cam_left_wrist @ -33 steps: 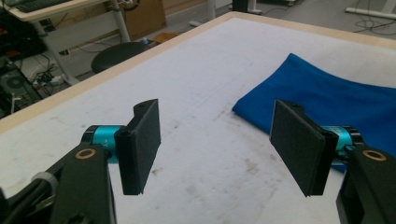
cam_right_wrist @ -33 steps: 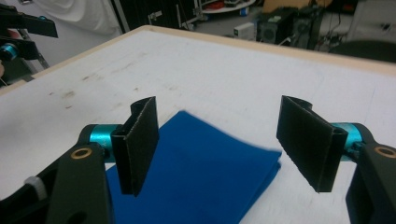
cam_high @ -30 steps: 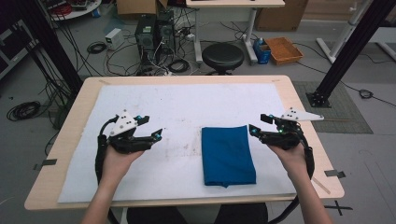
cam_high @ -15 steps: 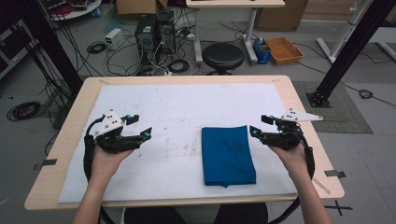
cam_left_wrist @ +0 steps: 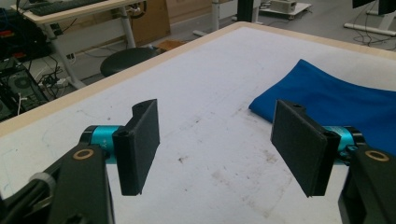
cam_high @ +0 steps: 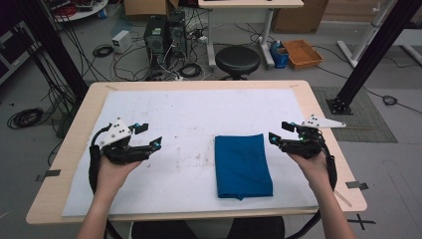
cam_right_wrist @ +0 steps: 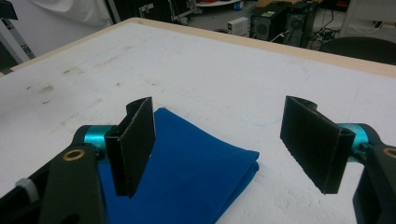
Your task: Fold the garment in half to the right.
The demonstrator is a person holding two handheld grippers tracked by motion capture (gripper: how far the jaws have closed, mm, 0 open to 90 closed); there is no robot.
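White sheeting (cam_high: 199,114) covers the wooden bench (cam_high: 323,129), smudged with faint marks near its middle. At the left, the left gripper (cam_high: 149,135) is held above the sheet in the person's left hand (cam_high: 112,169), its jaws spread wide with nothing between them; it sits well apart from the cloth. Right of centre, a folded blue cloth (cam_high: 242,164) lies flat on the sheet, its long side running from near to far. Just beside the cloth's far right corner, the right gripper (cam_high: 278,133) hovers in the right hand (cam_high: 311,164), jaws likewise released and empty, pointing left toward the cloth without touching it.
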